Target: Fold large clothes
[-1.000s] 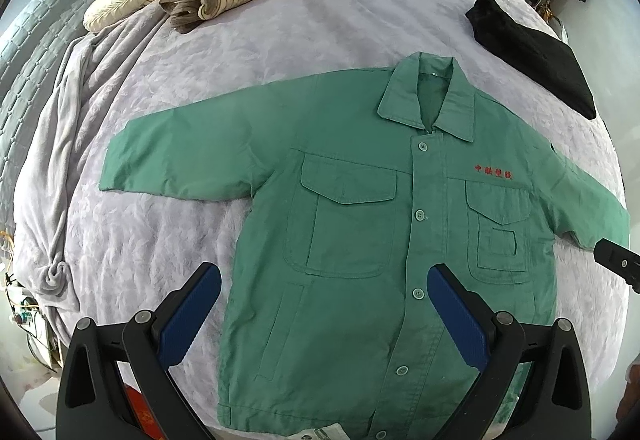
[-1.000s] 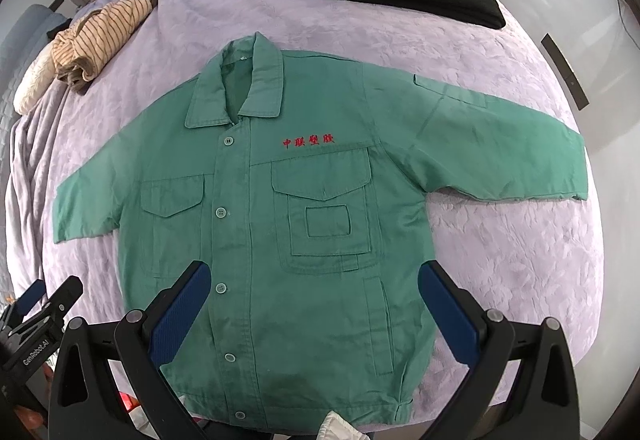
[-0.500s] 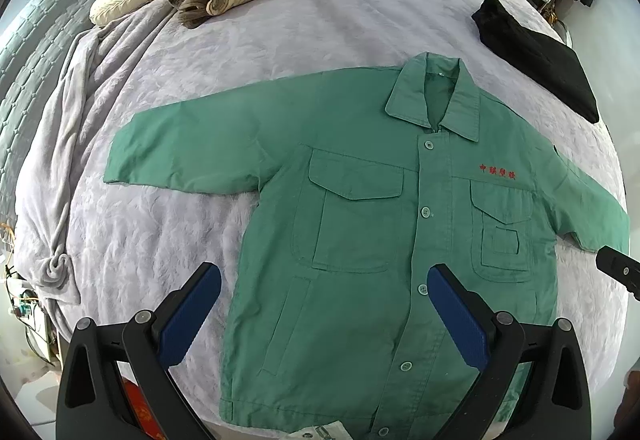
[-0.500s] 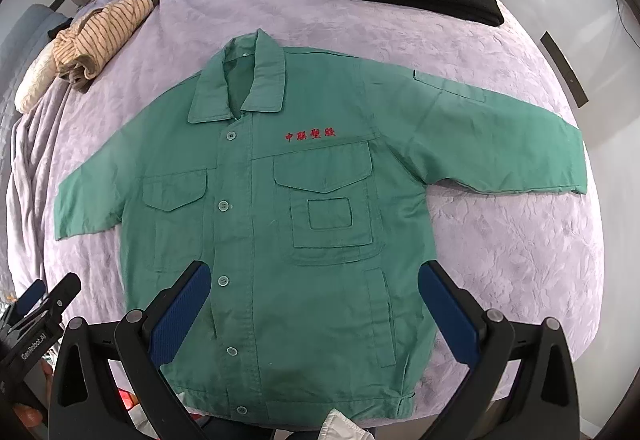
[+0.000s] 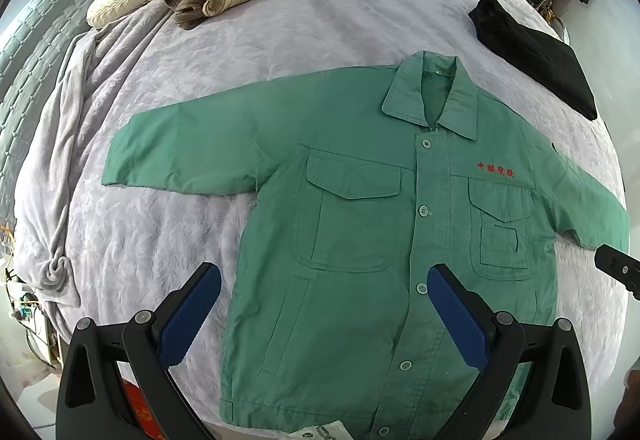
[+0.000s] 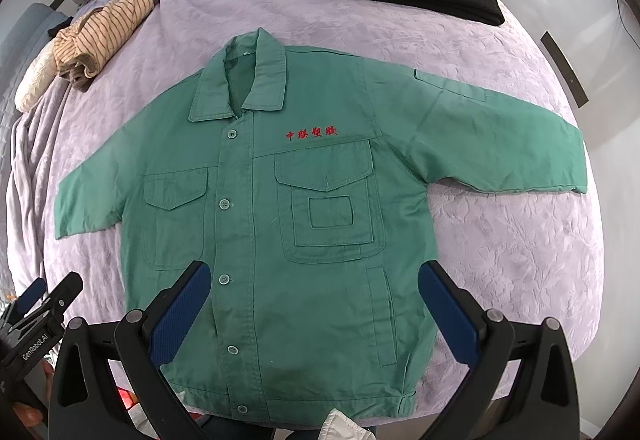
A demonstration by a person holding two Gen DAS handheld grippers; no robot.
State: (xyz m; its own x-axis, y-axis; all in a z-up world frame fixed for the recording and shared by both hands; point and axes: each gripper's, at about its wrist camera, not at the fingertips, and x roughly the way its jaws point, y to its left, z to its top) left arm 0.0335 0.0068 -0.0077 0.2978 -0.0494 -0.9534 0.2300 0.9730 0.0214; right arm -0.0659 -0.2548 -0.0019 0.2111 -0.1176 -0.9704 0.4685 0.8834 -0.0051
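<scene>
Above a flat, seemingly cotton green jacket (image 6: 280,240) on plush bedding (image 6: 500,260), both claws gape empty.

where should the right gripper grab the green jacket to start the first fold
Probably the cuff end of the sleeve on its own side. The green jacket lies flat, buttoned, both sleeves spread outward, so come down from the outer side with the open right gripper and pinch the cuff edge.
</scene>
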